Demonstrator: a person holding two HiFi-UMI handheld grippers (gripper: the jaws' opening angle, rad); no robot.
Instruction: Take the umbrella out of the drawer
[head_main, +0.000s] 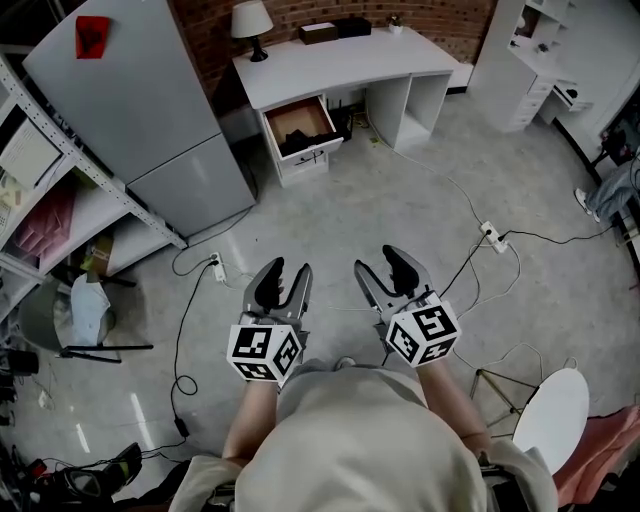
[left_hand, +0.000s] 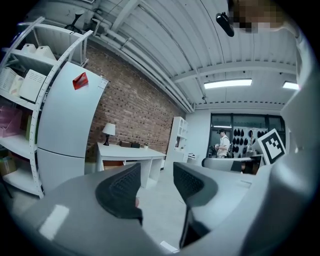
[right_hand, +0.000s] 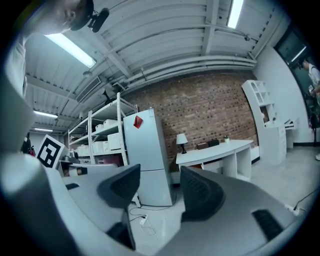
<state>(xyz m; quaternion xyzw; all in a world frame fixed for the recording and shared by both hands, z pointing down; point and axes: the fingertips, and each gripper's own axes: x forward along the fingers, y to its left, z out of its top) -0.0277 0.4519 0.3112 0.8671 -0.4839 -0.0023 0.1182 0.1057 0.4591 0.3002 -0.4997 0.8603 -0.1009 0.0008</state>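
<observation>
Across the floor, a white desk (head_main: 340, 62) stands against the brick wall. Its left drawer (head_main: 300, 128) is pulled open. Something dark (head_main: 310, 139) lies at the drawer's front; it is too small to tell if it is the umbrella. My left gripper (head_main: 282, 283) and right gripper (head_main: 392, 272) hang side by side over the bare floor, far from the desk, both open and empty. The left gripper (left_hand: 156, 187) points level at the desk (left_hand: 127, 151). The right gripper (right_hand: 160, 190) faces the fridge (right_hand: 147, 160), with the desk (right_hand: 215, 154) to its right.
A grey fridge (head_main: 150, 110) and a metal shelf rack (head_main: 60, 190) stand left of the desk. A lamp (head_main: 252, 25) is on the desk. Cables and a power strip (head_main: 493, 236) lie on the floor. A white round seat (head_main: 555, 415) is near right. A person (left_hand: 223, 145) stands far off.
</observation>
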